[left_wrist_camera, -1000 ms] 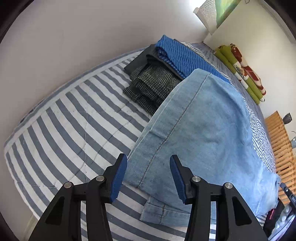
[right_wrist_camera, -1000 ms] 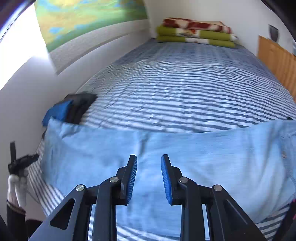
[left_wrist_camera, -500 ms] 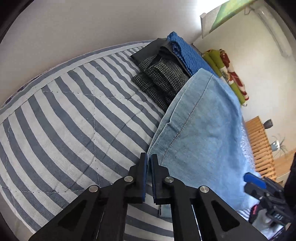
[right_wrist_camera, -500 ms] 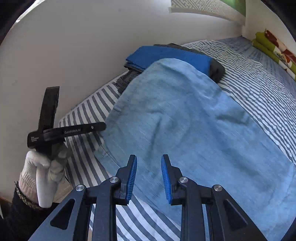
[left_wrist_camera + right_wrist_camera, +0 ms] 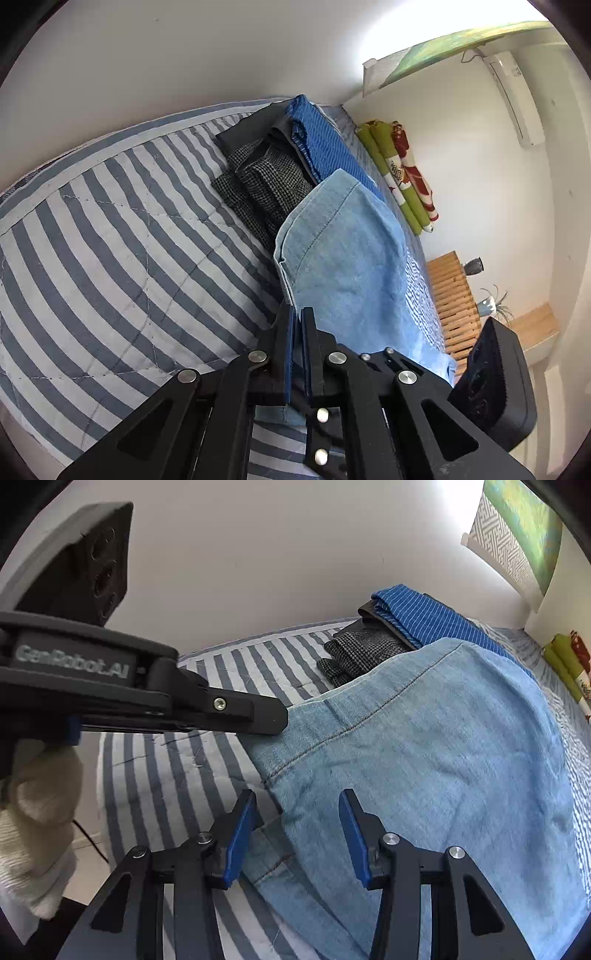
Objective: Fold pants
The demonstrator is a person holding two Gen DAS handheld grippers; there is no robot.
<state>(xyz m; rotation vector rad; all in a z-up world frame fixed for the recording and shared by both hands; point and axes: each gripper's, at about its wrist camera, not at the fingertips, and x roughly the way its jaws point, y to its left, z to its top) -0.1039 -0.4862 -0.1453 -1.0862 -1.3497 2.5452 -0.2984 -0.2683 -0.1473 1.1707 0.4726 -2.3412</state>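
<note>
Striped bedding (image 5: 110, 258) fills your workspace, with the light denim pants (image 5: 443, 757) already doubled over at its near edge and a stack of folded clothes (image 5: 280, 173) behind them toward one o'clock. Your left gripper (image 5: 297, 325) has its jaws pinched shut on the pants' corner seam, probably to pin that edge. Your right gripper (image 5: 297, 827), at five o'clock, hangs wide open and empty, straddling the hem, seemingly ready to take it for the next fold.
</note>
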